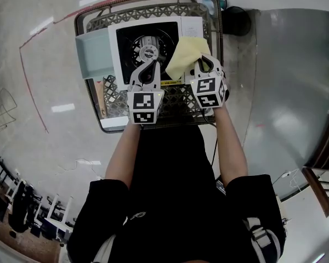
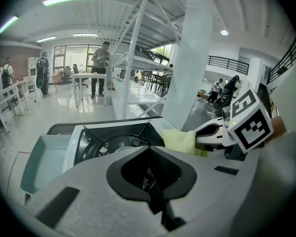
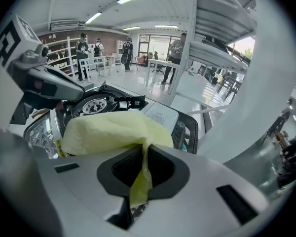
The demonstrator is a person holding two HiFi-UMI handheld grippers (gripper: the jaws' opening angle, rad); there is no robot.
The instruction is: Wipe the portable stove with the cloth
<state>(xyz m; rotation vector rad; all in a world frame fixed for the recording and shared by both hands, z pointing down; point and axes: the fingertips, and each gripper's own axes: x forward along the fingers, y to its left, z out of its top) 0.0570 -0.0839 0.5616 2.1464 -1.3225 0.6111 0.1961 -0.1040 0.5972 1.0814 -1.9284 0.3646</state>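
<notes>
The right gripper [image 1: 202, 64] clenches only 1 edge of the cloth [image 1: 184, 56], which lies over the right side of the stove [image 1: 153, 22], so the burner [image 1: 148, 51] may snag it free, while the left gripper [image 1: 151, 64], clenched empty, could knock the stove.

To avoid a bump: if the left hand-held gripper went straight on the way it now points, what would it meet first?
Most likely the portable stove, at its burner: the shut left hand-held gripper points down at it. Depth is unclear.
</notes>
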